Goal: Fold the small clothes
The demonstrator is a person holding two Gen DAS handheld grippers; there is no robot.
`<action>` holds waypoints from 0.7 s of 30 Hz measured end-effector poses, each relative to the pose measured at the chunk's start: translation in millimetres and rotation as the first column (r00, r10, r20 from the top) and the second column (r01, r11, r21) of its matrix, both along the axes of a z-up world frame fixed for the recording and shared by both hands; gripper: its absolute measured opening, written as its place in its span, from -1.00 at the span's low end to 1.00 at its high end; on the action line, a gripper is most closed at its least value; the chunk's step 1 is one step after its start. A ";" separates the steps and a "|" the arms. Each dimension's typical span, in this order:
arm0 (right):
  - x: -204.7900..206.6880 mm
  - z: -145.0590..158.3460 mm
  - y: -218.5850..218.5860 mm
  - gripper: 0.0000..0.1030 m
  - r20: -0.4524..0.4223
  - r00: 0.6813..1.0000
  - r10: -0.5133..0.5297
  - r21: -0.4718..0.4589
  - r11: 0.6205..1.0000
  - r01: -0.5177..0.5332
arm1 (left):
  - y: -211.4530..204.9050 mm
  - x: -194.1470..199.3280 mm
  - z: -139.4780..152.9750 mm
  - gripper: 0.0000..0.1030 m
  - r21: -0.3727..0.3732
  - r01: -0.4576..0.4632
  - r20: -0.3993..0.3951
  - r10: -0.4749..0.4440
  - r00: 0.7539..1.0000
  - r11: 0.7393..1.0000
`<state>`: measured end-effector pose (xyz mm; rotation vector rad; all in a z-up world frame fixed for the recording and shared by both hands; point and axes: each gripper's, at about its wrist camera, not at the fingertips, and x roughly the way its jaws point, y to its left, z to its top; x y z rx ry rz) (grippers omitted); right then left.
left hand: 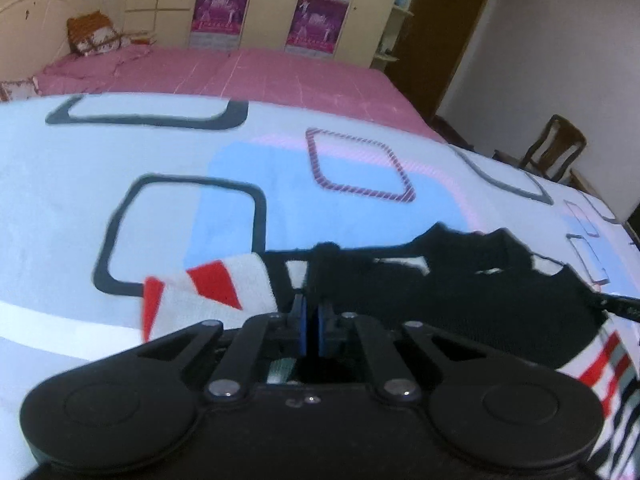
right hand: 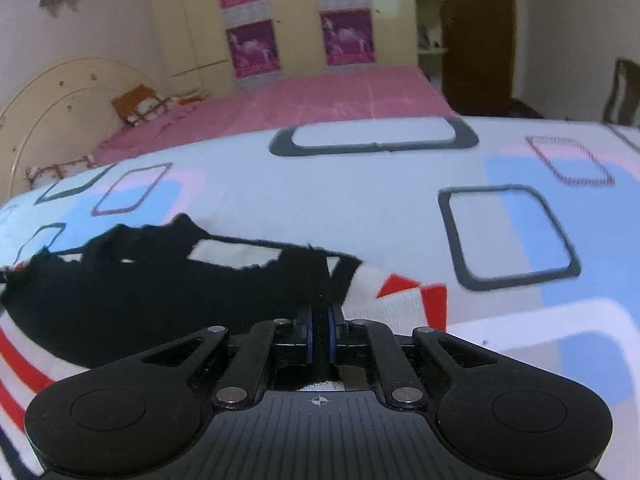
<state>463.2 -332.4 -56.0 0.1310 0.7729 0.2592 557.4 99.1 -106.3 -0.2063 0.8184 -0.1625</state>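
Observation:
A small black top (left hand: 460, 292) with white and red striped sleeves lies flat on the patterned sheet (left hand: 120, 160). My left gripper (left hand: 312, 308) is shut on its black edge, right beside the red and white sleeve (left hand: 212, 292). In the right wrist view the same top (right hand: 160, 292) spreads to the left. My right gripper (right hand: 320, 312) is shut on a fold of its black fabric, which shows between the blue pads next to the other sleeve (right hand: 404, 300). The garment's near edge is hidden under both gripper bodies.
The sheet (right hand: 360, 208) with its square outlines covers the near part of a bed, and pink bedding (left hand: 280, 76) lies beyond it. A patterned pillow (left hand: 96, 36) sits by the headboard. A wooden chair (left hand: 552, 148) stands off the bed's right side, and a wardrobe with posters (left hand: 224, 4) lines the far wall.

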 end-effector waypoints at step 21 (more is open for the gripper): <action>-58.3 15.6 92.3 0.18 0.052 0.970 0.237 -0.084 0.969 -0.232 | -74.9 -63.8 11.8 0.39 0.108 0.077 0.074 -0.085 0.994 0.991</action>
